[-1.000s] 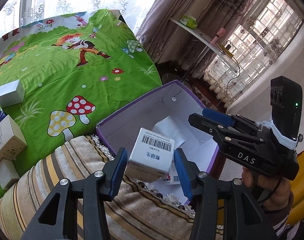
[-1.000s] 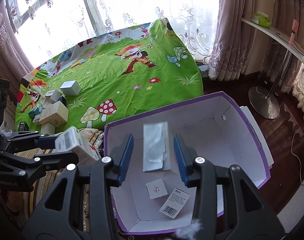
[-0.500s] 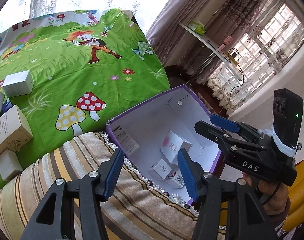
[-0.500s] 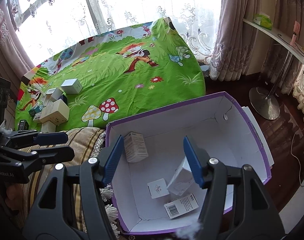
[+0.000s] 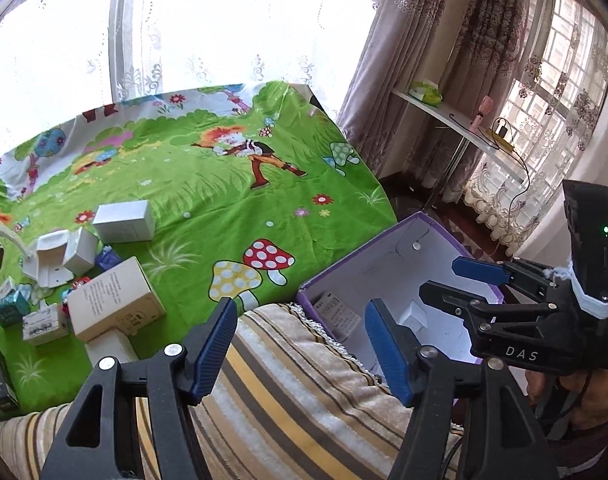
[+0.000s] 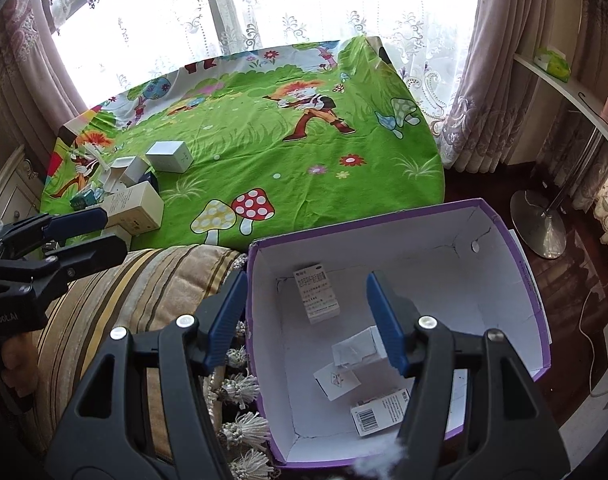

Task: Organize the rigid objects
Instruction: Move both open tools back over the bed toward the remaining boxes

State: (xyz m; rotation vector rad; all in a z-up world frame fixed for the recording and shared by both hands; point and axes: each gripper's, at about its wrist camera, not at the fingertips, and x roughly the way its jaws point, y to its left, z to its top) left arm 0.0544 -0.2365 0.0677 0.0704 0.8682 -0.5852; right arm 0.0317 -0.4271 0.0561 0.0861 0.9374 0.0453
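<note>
Purple box (image 6: 516,264) sits beside the striped cushion (image 6: 144,280), four small cartons (image 6: 317,293) inside it. Right gripper (image 6: 306,320) hangs above the box, spread, empty. Left gripper (image 5: 300,346) over the cushion, jaws opening, empty. More cartons (image 5: 116,300) on the green sheet (image 5: 224,200) beyond the cushion.

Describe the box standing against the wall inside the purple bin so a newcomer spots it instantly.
Find the purple-rimmed bin beside the striped cushion. Inside, the medicine box leans against the far-left wall. It alone shows blue-and-red printed text and stands apart from the other small boxes.
</note>
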